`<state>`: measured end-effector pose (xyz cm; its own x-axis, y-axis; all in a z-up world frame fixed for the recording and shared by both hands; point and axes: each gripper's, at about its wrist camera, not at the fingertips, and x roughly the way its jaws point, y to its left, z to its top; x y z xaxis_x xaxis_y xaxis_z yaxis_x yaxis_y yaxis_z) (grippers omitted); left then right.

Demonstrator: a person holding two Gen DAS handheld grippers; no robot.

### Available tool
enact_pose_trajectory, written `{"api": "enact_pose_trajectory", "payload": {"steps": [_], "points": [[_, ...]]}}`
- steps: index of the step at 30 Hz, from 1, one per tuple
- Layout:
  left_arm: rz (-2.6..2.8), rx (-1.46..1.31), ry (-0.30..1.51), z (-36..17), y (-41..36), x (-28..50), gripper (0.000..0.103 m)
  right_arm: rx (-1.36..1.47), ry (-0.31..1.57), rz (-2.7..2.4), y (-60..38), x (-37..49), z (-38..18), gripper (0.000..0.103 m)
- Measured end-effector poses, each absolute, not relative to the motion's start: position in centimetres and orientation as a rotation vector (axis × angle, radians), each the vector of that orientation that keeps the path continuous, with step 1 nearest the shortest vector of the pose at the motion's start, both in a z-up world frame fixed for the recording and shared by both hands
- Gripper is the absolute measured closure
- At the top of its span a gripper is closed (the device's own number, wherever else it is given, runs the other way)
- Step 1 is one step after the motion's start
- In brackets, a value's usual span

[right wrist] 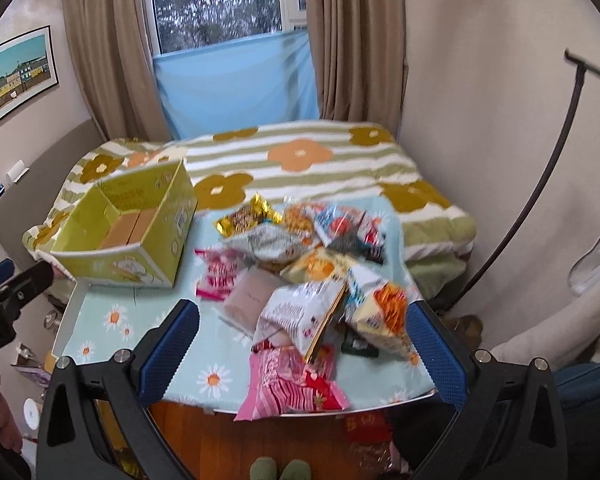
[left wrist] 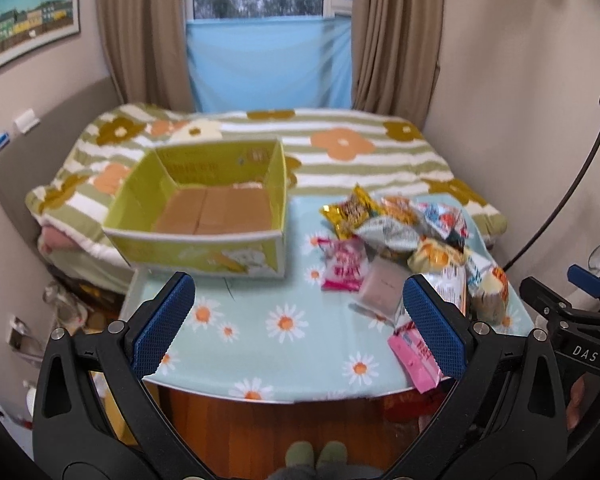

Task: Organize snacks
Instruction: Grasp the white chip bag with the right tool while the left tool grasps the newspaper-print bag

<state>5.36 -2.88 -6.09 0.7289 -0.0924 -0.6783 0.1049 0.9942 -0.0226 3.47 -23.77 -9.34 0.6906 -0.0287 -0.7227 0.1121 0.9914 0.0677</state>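
Both the left gripper (left wrist: 300, 320) and right gripper (right wrist: 304, 344) hung with jaws apart, holding nothing. Snack packets (right wrist: 300, 264) lay heaped right of the yellow box (left wrist: 204, 216), a bed (left wrist: 340, 148) behind it.

Snack packets (right wrist: 300, 264) heaped beside empty box (right wrist: 132, 232)
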Motion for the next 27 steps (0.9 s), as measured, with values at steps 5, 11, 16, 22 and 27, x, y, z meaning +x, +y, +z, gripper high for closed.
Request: {"api": "enact_pose_trajectory", "payload": {"steps": [5, 11, 16, 22, 27], "points": [[-0.149, 0.058, 0.804, -8.5, -4.0, 6.7, 0.000, 0.169, 0.876, -0.056, -24.5, 4.8, -12.0, 0.000], [-0.219, 0.104, 0.848, -10.5, -5.3, 10.1, 0.000, 0.241, 0.930, -0.072, -24.9, 6.6, -14.3, 0.000], [-0.333, 0.163, 0.886, -11.8, -7.3, 14.9, 0.000, 0.314, 0.978, -0.124, -25.4, 8.7, -16.1, 0.000], [-0.484, 0.217, 0.937, -13.2, -10.5, 21.2, 0.000, 0.381, 1.051, -0.183, -25.5, 11.3, -19.0, 0.000], [-0.626, 0.299, 1.013, -15.7, -14.6, 25.2, 0.000, 0.415, 1.083, -0.247, -25.4, 12.9, -20.8, 0.000]]}}
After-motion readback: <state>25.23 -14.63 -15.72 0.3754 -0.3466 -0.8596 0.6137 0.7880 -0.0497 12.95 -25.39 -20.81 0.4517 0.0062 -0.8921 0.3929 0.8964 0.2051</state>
